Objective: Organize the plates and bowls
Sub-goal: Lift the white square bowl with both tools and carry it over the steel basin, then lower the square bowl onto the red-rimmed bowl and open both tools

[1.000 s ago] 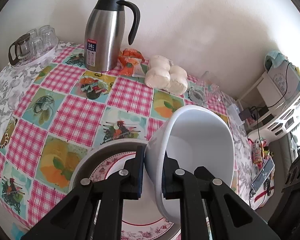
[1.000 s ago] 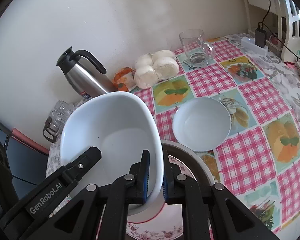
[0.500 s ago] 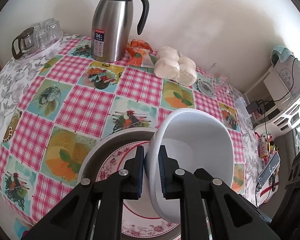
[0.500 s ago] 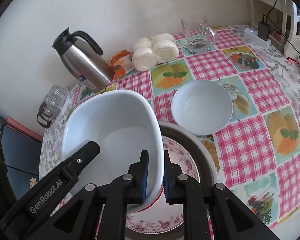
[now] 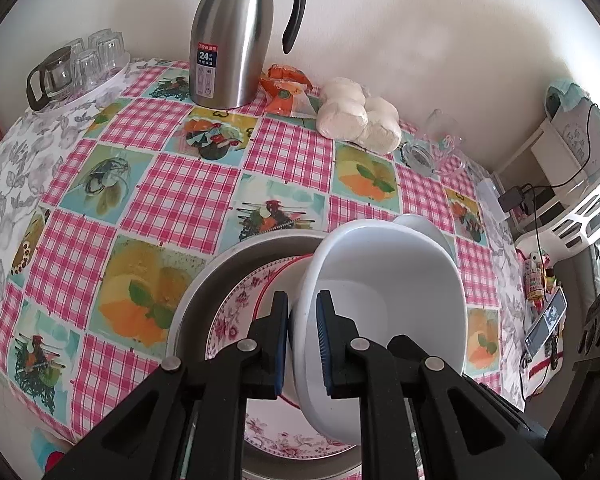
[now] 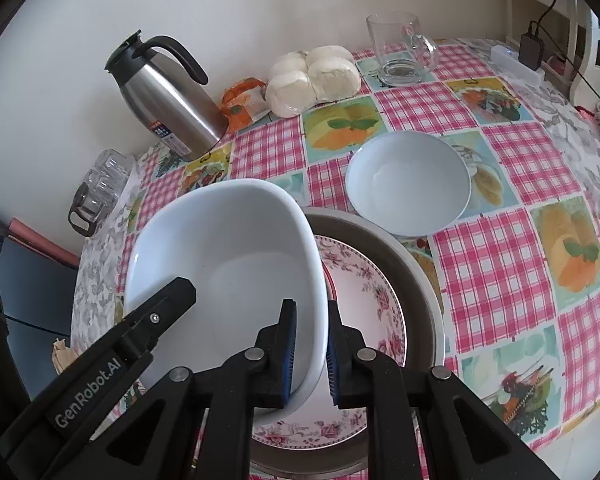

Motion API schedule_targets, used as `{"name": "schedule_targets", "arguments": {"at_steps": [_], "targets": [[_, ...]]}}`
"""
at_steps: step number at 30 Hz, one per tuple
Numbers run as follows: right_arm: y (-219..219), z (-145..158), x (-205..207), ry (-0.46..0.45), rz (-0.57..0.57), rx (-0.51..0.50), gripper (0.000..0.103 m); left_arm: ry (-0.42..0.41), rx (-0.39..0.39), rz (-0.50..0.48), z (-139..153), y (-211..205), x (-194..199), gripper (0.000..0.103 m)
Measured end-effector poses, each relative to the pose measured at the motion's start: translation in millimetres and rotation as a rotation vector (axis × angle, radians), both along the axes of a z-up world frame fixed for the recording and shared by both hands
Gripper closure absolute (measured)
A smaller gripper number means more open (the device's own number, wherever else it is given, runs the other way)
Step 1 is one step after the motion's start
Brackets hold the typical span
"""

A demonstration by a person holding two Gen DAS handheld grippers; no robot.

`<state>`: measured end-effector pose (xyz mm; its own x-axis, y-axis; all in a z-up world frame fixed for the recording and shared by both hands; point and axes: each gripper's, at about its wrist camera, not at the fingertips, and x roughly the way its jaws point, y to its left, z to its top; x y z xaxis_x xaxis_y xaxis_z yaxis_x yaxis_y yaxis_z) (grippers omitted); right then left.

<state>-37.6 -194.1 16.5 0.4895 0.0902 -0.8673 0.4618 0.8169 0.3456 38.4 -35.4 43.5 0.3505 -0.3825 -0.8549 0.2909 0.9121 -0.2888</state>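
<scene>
Both tools, the left tool (image 5: 302,340) and the right tool (image 6: 311,350), clench opposite rims of the big white bowl (image 6: 228,264), tilted directly over the floral plate (image 6: 374,308), near the desk's near edge.

Open tabletop (image 5: 172,196) mid-left, passable. Back edge blocked: thermos (image 5: 232,36), buns (image 5: 356,118), glass mug (image 6: 400,52). Small white bowl (image 6: 408,184) sits just beside the metal tray (image 6: 420,280), right side.

Two close, steeply downward wrist views from opposite rims of one white bowl (image 5: 384,280), table (image 6: 500,248) shared.
</scene>
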Motion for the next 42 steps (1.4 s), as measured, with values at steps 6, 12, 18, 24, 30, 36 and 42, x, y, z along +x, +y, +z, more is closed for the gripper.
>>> {"name": "schedule_targets", "arguments": {"at_steps": [6, 12, 18, 24, 30, 36, 42], "targets": [[5, -3, -2, 0.006, 0.008, -0.007, 0.086, 0.005, 0.006, 0.002, -3, 3, -1, 0.088], [9, -4, -1, 0.007, 0.011, -0.010, 0.085, 0.008, 0.009, 0.009, -5, 7, -1, 0.088], [10, -9, 1, 0.031, 0.002, -0.013, 0.083, 0.017, 0.011, 0.019, -8, 9, 1, 0.088], [7, -9, 0, 0.026, -0.010, -0.019, 0.080, 0.013, 0.009, 0.026, -9, 11, 2, 0.088], [2, -6, -2, 0.003, -0.023, 0.005, 0.077, 0.018, 0.016, 0.035, -11, 11, 4, 0.088], [-7, 6, -8, -0.042, -0.047, -0.005, 0.077, 0.010, 0.009, 0.033, -9, 10, 3, 0.088], [-20, 4, -13, -0.046, -0.085, 0.026, 0.075, 0.008, 0.011, 0.033, -9, 10, 3, 0.088]]}}
